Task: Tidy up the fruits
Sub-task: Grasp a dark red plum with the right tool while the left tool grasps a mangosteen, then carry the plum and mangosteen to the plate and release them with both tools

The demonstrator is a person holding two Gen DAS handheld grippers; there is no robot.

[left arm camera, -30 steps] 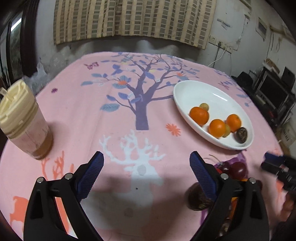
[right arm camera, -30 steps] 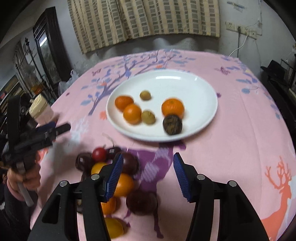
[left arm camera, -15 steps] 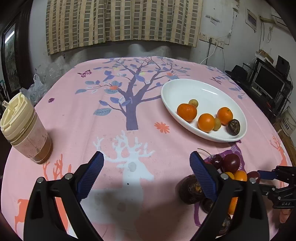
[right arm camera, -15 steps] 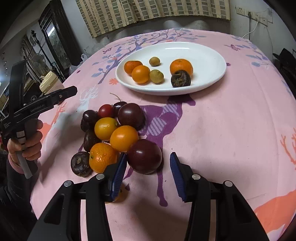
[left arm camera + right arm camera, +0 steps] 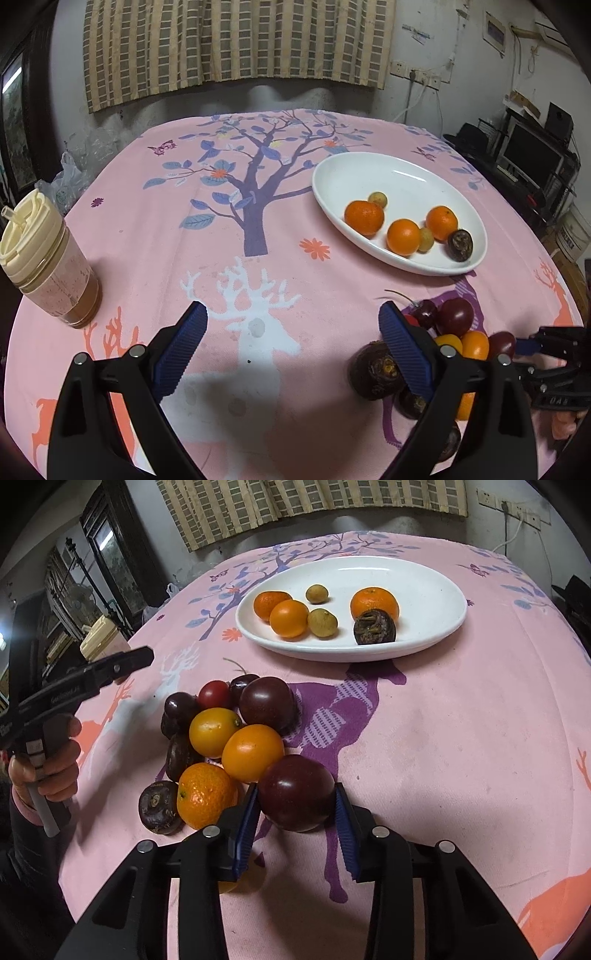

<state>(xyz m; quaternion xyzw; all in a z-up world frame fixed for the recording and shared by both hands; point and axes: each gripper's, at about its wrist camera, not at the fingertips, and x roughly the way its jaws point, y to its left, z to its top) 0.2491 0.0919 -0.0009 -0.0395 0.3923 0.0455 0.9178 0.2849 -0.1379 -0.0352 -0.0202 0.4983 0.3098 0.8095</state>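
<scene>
Dark red plum (image 5: 295,793) sits clamped between the right gripper (image 5: 295,834) fingers (right beside the fruit pile (image 5: 221,738)). Left gripper (image 5: 291,350) hovers wide open, holding nothing, above the pink tabletop (image 5: 184,258).

No text reads cleanly. Left gripper (image 5: 138,659), left of the plate (image 5: 424,590): one line of small white print along its black arm, starts maybe "Ga", rest too small to read. Right gripper (image 5: 524,345), below and right of the plate in the left wrist view: three or so pale letters on the black body, unsure. Bag (image 5: 68,181), far left of the plate: round green print, unreadable. No numbers or brands legible.
</scene>
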